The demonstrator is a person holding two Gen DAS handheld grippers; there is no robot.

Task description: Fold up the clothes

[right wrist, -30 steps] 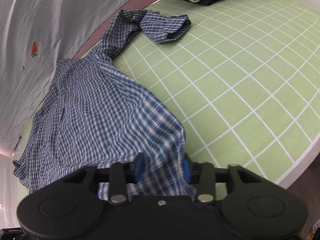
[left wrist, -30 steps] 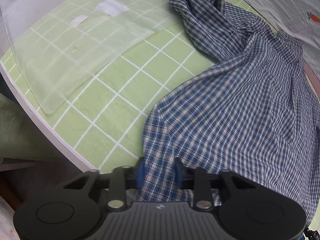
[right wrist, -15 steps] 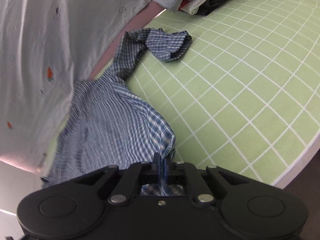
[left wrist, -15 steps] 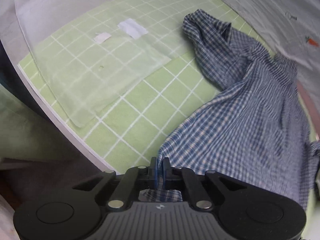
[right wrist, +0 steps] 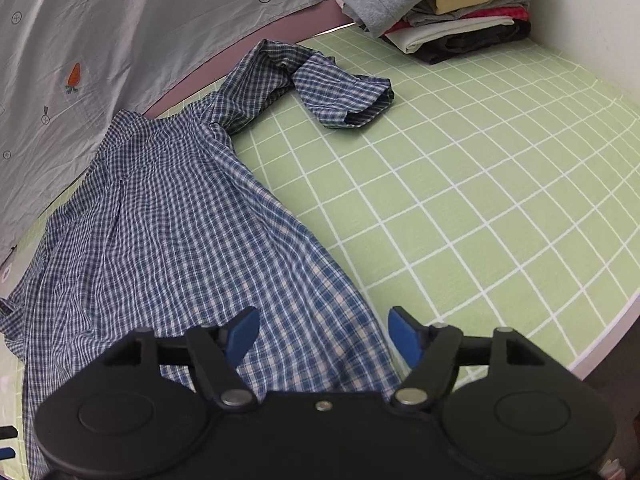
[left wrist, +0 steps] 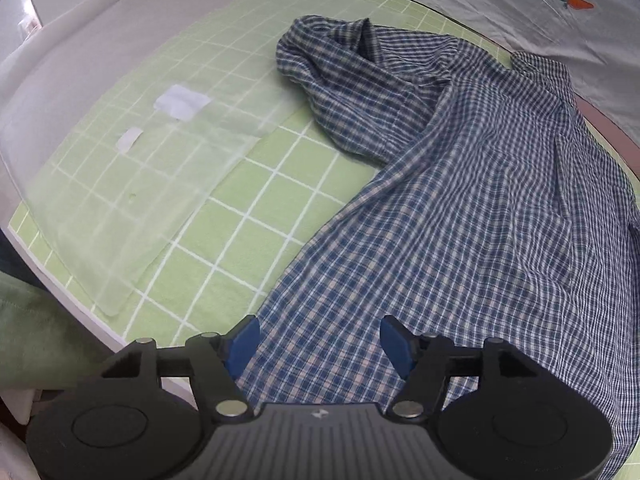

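A blue and white checked shirt [left wrist: 460,208] lies spread on the green grid mat [left wrist: 240,216], its collar toward the far side. Its left sleeve [left wrist: 352,80] is bunched up at the far middle of the left wrist view. The other sleeve [right wrist: 340,88] curls on the mat in the right wrist view. My left gripper [left wrist: 320,340] is open over the shirt's near hem, blue pads apart with loose cloth between them. My right gripper [right wrist: 324,332] is open too, over the hem of the shirt [right wrist: 180,232] at its right corner.
A clear plastic sheet [left wrist: 132,168] with white labels lies on the mat left of the shirt. A stack of folded clothes [right wrist: 448,4] sits at the far right corner. Grey fabric with a carrot print [right wrist: 100,40] runs along the far edge. The mat's near edge [right wrist: 592,344] is close.
Both grippers were shut on the shirt's hem half a second ago and lifted it; now both stand open and the shirt lies flatter on the mat.
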